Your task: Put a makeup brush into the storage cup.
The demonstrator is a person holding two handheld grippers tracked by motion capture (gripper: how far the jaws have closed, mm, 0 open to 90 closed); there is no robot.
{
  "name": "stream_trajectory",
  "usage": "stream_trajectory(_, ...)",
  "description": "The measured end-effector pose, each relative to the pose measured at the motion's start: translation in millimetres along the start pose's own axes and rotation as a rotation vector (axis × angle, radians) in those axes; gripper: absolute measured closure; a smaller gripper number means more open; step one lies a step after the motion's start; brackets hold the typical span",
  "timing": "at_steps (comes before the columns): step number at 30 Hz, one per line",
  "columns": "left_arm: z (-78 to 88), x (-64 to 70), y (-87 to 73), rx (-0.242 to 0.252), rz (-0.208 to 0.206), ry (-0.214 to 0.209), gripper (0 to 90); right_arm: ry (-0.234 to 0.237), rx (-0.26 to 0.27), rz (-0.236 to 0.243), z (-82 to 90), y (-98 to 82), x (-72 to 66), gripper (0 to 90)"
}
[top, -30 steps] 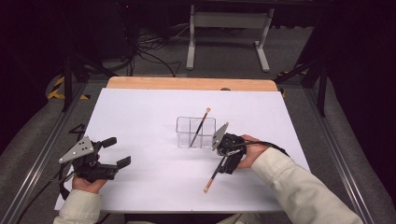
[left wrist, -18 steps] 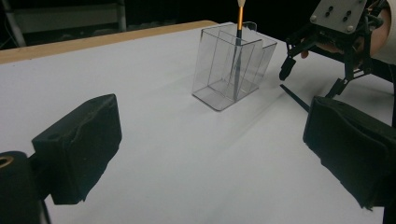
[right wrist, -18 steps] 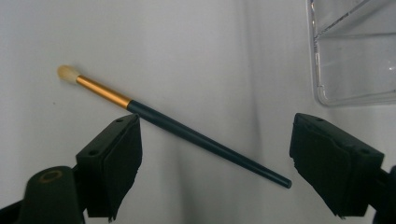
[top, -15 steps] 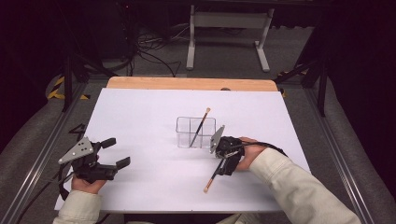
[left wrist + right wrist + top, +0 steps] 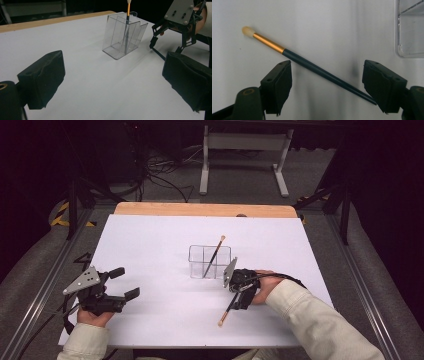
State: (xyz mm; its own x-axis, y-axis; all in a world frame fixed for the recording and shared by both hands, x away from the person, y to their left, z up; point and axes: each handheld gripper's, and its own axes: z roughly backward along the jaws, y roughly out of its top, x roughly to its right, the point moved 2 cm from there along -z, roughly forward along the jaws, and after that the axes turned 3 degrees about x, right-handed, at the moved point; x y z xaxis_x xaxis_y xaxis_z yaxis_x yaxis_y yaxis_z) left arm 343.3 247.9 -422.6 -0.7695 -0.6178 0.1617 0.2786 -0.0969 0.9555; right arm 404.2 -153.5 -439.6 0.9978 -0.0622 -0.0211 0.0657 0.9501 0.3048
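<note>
White tabletop (image 5: 150, 240) from above: your right gripper (image 5: 239, 292) sits over the dark-handled, gold-ferruled brush (image 5: 226, 312) beside the clear plastic organiser (image 5: 197, 265). Its own view shows the brush (image 5: 312, 65) lying diagonally between closing, not yet touching jaws. Your left gripper (image 5: 112, 82) stands open.

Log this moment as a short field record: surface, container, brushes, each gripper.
surface: white table
container: clear divided organizer, upright, mid-table
brush in container: standing tilted, bristles up
brush on table: lying flat, between the right gripper's jaws, not yet pinched
right gripper: jaws have just been closing
left gripper: open, nothing between its jaws
</note>
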Motion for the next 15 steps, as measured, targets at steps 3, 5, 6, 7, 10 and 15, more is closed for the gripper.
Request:
stream_trajectory(3,-0.1,-0.3,-0.1,-0.002,-0.001,0.002,5.1,0.010,-0.017,0.005,-2.0,-0.5,-0.2,27.7)
stream_trajectory(5,-0.2,-0.5,-0.3,-0.003,0.002,0.003,5.1,0.006,-0.024,0.019,-3.9,-0.7,-0.7,29.1)
stream_trajectory(6,-0.2,-0.5,-0.3,-0.003,0.002,0.003,5.1,0.014,-0.034,0.018,-4.4,-1.0,-1.4,30.2)
stream_trajectory(7,-0.3,-0.6,-0.3,-0.004,0.004,0.002,5.1,0.014,-0.034,0.018,-4.4,-1.0,-1.4,30.2)
stream_trajectory(10,-0.6,-1.1,-0.7,-0.007,0.009,0.001,5.2,0.009,-0.038,0.023,-5.5,-1.4,-1.8,31.1)
stream_trajectory(15,-0.5,-1.4,-0.6,-0.007,0.010,0.002,5.2,0.003,-0.033,0.032,-5.3,-2.0,-1.4,33.6)
